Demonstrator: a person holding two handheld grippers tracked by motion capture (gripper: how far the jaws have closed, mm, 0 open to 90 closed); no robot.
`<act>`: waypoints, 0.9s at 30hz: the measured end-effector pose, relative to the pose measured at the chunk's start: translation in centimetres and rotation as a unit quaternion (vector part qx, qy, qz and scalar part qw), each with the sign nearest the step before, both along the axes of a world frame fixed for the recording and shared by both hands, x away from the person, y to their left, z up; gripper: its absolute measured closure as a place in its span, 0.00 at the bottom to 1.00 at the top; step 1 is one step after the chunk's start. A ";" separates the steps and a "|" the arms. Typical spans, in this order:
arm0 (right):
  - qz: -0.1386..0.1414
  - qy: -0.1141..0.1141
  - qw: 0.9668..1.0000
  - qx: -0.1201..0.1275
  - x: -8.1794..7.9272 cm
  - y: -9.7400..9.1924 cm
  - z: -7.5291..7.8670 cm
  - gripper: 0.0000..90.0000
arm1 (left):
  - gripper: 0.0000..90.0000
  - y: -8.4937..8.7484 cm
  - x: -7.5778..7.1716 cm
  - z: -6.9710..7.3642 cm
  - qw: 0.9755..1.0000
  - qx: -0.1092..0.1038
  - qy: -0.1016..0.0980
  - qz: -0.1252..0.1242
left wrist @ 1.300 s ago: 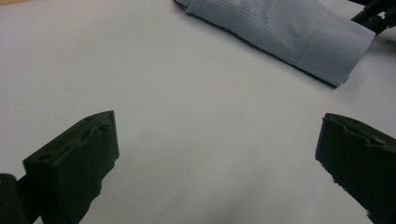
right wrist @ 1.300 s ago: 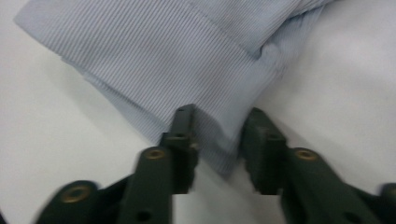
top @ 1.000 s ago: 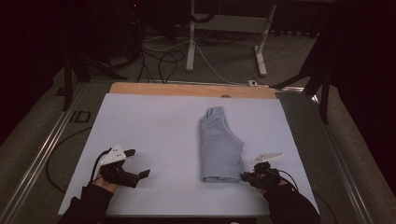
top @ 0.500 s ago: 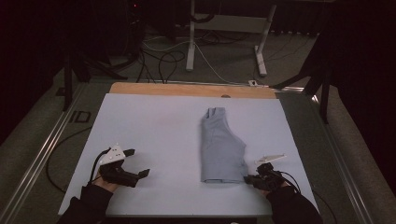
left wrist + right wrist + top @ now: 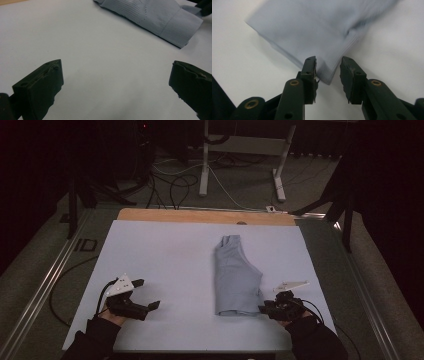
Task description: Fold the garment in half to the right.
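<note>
One folded pale-blue garment (image 5: 236, 277) was seen lying lengthwise on the white-covered tabletop (image 5: 165, 255), a little to the right of its middle, with its near edge toward six o'clock and its narrow end toward twelve. A strip of bare wood (image 5: 200, 216) was left showing along the far edge of the tabletop. Wide open room was left on the sheet to the nine o'clock side of the garment, and a narrower band at three o'clock before the right edge.

Two grippers were counted. The left gripper (image 5: 148, 295) was held low over the sheet near the front left corner, well apart from the garment; its fingers (image 5: 40, 85) were spread wide with nothing between them. The right gripper (image 5: 263, 308) was placed at the garment's near right corner. In the right gripper view its fingers (image 5: 310, 72) were parted only narrowly, and the corner of the cloth (image 5: 327, 78) was seen reaching into the gap; whether the cloth was being pinched could not be told, since a gap remained on one side.

Compared with half a second before, the garment was found in the same place and shape, the left gripper unmoved, and the right gripper drawn slightly closer against the corner of the cloth.
</note>
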State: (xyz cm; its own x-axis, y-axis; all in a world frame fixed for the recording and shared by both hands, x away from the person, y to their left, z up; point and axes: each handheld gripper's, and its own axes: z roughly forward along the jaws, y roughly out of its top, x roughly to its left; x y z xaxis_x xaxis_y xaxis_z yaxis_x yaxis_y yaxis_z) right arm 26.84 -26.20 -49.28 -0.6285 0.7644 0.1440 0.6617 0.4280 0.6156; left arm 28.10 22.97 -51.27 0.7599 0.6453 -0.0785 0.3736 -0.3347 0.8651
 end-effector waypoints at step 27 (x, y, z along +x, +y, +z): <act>0.152 -0.016 0.988 -0.014 4.3 9.5 -1.8 1.00 | 0.00 0.3 0.0 -0.1 1.000 -0.005 0.000 0.001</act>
State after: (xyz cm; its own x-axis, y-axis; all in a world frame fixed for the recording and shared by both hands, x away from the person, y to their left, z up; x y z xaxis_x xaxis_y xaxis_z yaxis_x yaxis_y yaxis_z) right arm 31.13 -16.73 -51.09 -0.8330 0.5437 0.1027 0.4812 0.6203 0.6194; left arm 28.15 23.27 -51.32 0.7582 0.6463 -0.0858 0.3750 -0.3247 0.8683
